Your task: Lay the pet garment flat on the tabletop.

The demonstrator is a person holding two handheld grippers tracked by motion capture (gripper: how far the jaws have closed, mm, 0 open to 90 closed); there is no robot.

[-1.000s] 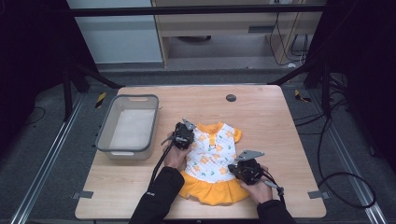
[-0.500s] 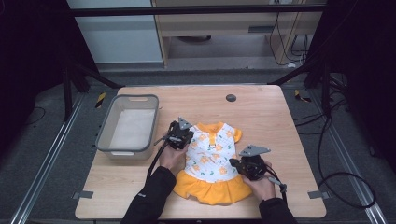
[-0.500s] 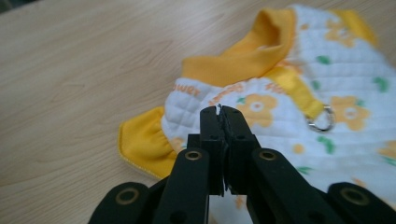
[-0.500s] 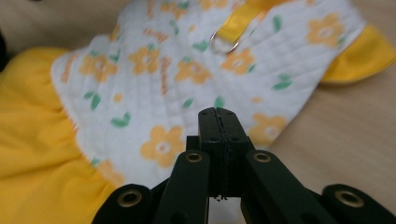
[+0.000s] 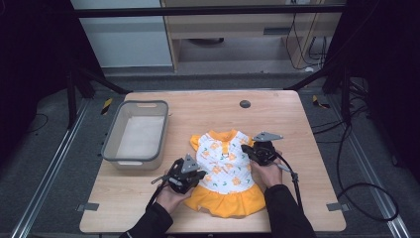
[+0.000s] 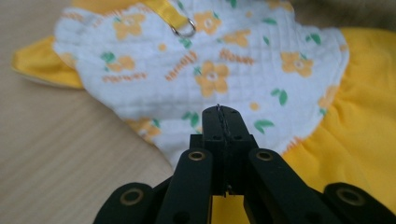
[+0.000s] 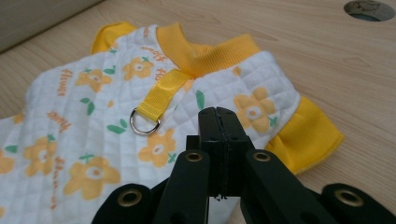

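Wooden table: grey bin left, flowered dress centre-front.

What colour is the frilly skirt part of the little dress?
The skirt is plain orange-yellow, clearest in the high view.

Grey bin on wooden table
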